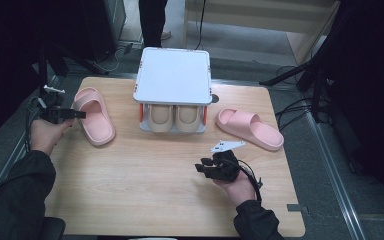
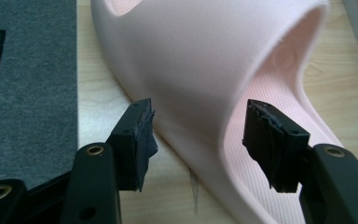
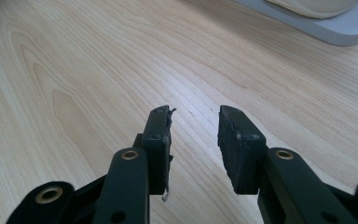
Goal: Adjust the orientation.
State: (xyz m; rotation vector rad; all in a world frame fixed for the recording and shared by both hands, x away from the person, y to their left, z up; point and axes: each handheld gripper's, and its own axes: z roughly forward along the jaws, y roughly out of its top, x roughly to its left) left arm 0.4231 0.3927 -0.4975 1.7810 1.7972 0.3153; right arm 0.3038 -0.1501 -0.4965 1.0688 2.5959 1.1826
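Pink foam forms the left slipper (image 1: 94, 116), which lies flat near the table's (image 1: 145, 200) left edge with its strap end toward the far side. At its near-left side sits the left gripper (image 1: 81, 114), held in the person's left hand (image 1: 47, 134); in the left gripper view its jaws stand wide apart on either side of the slipper's strap (image 2: 200, 70), one pad (image 2: 142, 135) outside the strap's wall and the other inside the opening, neither clearly pressing on the foam. Just beside the slipper to the right stands a white two-level rack (image 1: 174, 75) with a beige pair of slippers (image 1: 172, 118) tucked on its lower shelf. Past the rack, on the table's right side, lies a second pink slipper (image 1: 250, 129), angled. Nearer the person, the right gripper (image 1: 203, 168) hovers low over bare wood in the right hand (image 1: 240, 185), its jaws parted with nothing between them.
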